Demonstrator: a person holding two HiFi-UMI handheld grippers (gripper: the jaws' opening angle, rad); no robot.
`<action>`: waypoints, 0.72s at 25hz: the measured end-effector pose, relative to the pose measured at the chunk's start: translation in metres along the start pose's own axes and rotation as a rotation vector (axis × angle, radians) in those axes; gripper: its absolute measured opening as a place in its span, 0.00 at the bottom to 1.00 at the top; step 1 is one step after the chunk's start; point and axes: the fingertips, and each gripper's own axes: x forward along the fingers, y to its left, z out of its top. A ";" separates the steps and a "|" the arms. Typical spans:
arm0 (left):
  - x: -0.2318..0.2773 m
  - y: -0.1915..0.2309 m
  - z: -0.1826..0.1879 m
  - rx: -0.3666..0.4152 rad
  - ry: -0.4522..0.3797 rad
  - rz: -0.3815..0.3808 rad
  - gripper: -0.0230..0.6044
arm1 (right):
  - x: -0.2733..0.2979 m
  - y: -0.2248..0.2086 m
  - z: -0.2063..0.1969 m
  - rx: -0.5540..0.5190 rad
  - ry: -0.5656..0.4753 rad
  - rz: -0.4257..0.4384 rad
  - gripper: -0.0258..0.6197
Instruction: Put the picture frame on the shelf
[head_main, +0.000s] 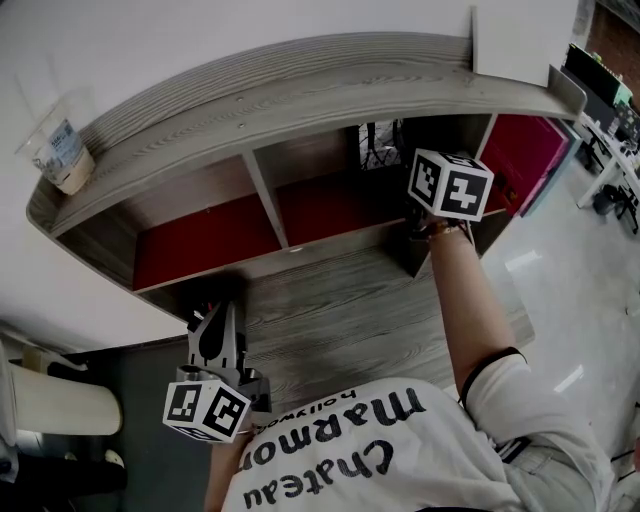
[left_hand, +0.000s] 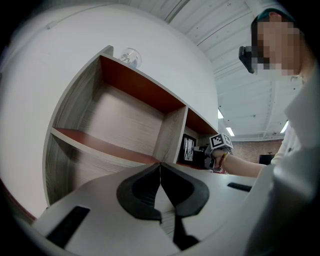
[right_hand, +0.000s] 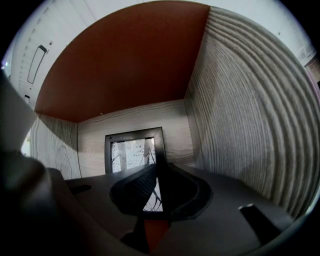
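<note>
The black picture frame (right_hand: 132, 150) stands upright on the red floor at the back of a shelf compartment, facing my right gripper (right_hand: 157, 170). The jaws are slightly apart. The picture shows through the gap, and nothing lies between the pads. In the head view the frame (head_main: 378, 145) is in the right compartment of the grey wooden shelf (head_main: 300, 90), just left of the right gripper's marker cube (head_main: 450, 185). My left gripper (head_main: 222, 310) is low at the front left, shut and empty, pointing at the shelf (left_hand: 165, 135). It sees the frame (left_hand: 188, 149) from the side.
A clear plastic cup (head_main: 60, 150) stands on the shelf top at the left, and a white board (head_main: 520, 40) at the right end. A wooden ledge (head_main: 340, 300) runs in front of the compartments. A pale chair (head_main: 50, 400) is at lower left; desks (head_main: 610, 130) at far right.
</note>
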 end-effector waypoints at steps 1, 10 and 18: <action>0.000 0.000 0.000 0.000 0.001 0.000 0.06 | 0.000 0.000 -0.001 0.003 0.003 -0.001 0.16; 0.002 -0.002 -0.003 -0.001 0.009 -0.003 0.06 | 0.001 0.000 0.000 0.004 -0.003 0.003 0.16; 0.004 -0.001 -0.004 -0.002 0.006 -0.004 0.06 | 0.000 -0.001 0.000 0.003 -0.007 -0.008 0.17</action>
